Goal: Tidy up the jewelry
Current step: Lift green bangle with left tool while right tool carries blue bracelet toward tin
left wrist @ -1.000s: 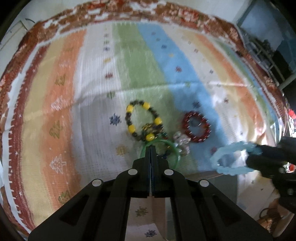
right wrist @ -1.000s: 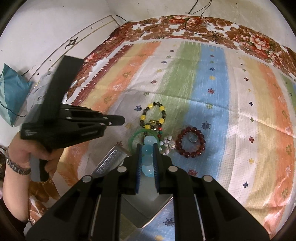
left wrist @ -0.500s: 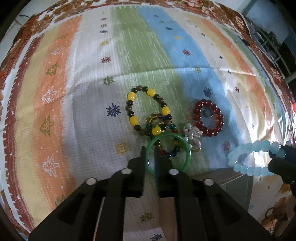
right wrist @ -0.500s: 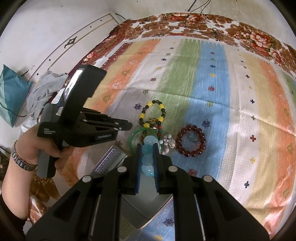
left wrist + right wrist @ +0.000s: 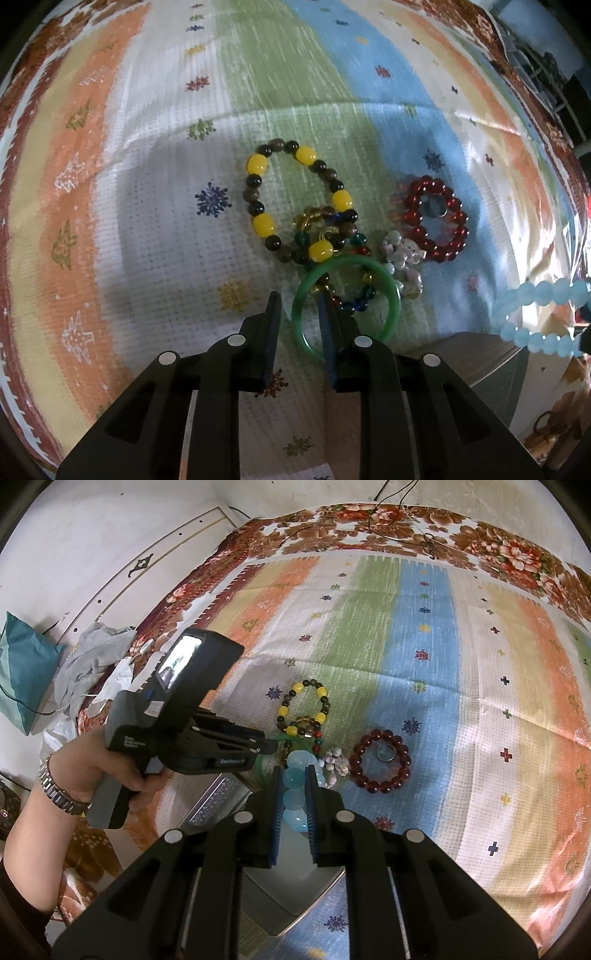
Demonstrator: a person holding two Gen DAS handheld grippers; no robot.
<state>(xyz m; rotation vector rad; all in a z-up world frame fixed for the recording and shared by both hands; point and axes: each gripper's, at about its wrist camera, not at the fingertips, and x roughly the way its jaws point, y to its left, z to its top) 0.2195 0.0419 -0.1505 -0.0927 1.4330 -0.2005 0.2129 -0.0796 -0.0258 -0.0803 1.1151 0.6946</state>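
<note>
The left gripper, jaws parted astride the near rim of the smooth, rigid, likely slippery green glass bangle, should pinch there squarely, while the right gripper stays clamped on the pale blue bead bracelet.

Left gripper closer to the striped cloth than a second ago, jaws parted from fully shut. Now straddling the near rim of the green bangle, one finger outside the ring, the other inside it. Bangle, formerly just ahead of the closed tips, now between them. In the right wrist view, left gripper tilted nose-down, tips lowered onto the jewelry cluster.
</note>
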